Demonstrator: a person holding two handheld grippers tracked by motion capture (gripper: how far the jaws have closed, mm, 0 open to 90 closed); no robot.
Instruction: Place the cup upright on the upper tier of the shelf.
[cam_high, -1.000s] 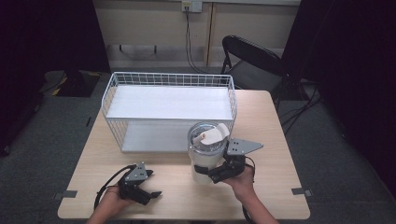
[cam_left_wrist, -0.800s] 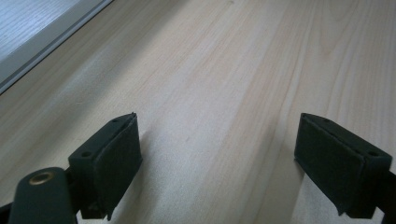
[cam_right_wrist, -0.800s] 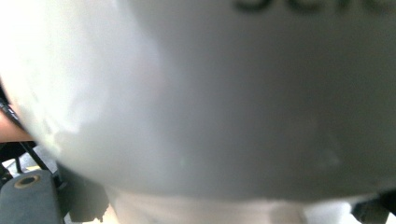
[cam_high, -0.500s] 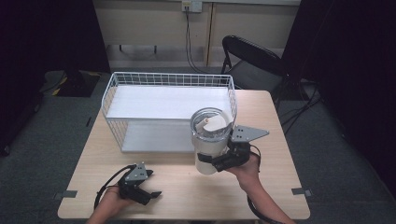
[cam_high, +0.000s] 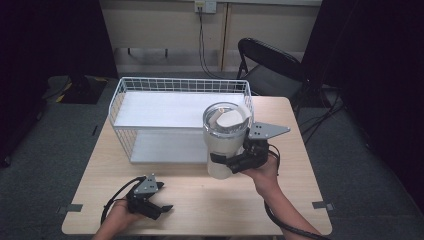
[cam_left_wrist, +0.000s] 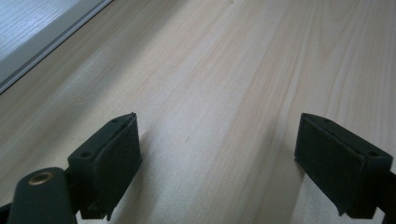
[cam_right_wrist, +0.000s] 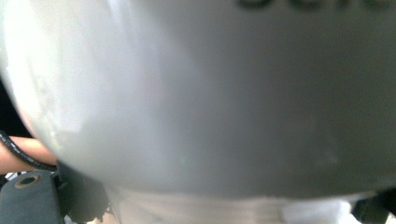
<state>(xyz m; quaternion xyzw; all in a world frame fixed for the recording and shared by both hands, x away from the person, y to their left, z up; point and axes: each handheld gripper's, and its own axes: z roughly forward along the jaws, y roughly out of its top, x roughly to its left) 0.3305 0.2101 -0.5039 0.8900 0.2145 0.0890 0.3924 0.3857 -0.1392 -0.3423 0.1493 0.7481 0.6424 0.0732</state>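
Observation:
A tall white tumbler (cam_high: 226, 137) with a clear lid hangs above the table, upright, in front of the wire basket (cam_high: 150, 95). My right gripper (cam_high: 231, 163) is shut on its lower body, and the tumbler's grey wall (cam_right_wrist: 210, 93) looms close in the right gripper view. My left gripper (cam_high: 161, 209) rests low near the table's front left. In the left gripper view its two black pads (cam_left_wrist: 112, 158) stand wide apart over bare wood, with nothing between them.
The white wire basket has a white floor and takes up the far half of the wooden table (cam_high: 200, 205). A black folding chair (cam_high: 272, 65) stands behind the table at the right. Dark floor surrounds the table.
My right gripper has lifted the tumbler off the table and carried it up and slightly away, toward the basket. The left gripper has stayed in place.

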